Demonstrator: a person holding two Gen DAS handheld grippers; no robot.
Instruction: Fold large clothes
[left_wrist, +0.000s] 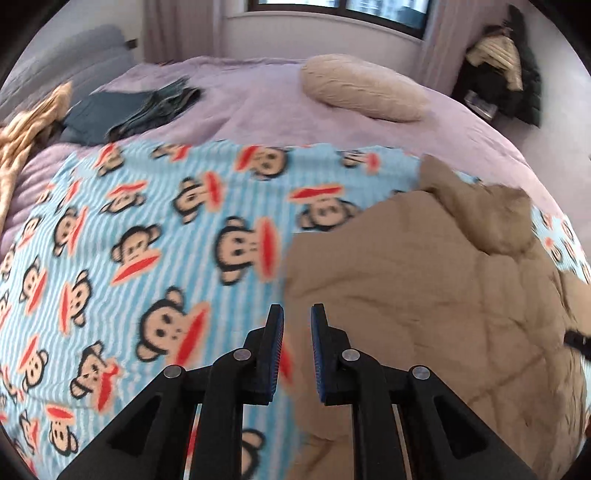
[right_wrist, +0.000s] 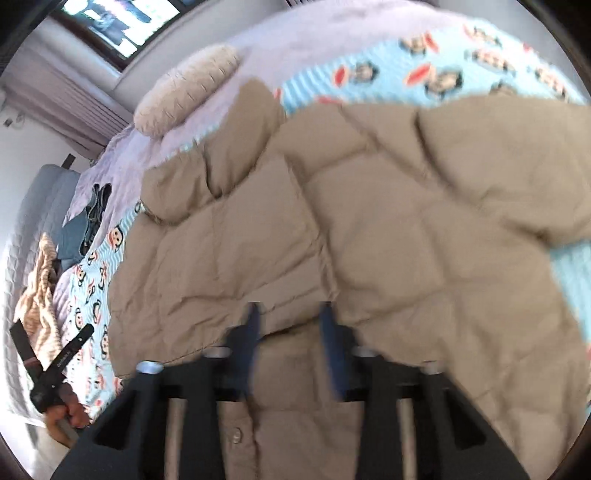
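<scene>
One tan quilted jacket (left_wrist: 424, 295) lies on the monkey-print blanket (left_wrist: 147, 240) over the bed, just right of my left tongs (left_wrist: 297, 350) and spread under my right tongs (right_wrist: 290, 350). Both stand narrowly parted, clamping nothing I can see. No writing is legible.

We look down steeply along each gripper's fingers, close over the bed. Beyond the left fingers (left_wrist: 275, 354): monkey blanket (left_wrist: 147, 229). Beyond the right fingers (right_wrist: 251, 347): tan jacket (right_wrist: 406, 221). Both views share jacket, blanket, pillow (left_wrist: 362, 88).
</scene>
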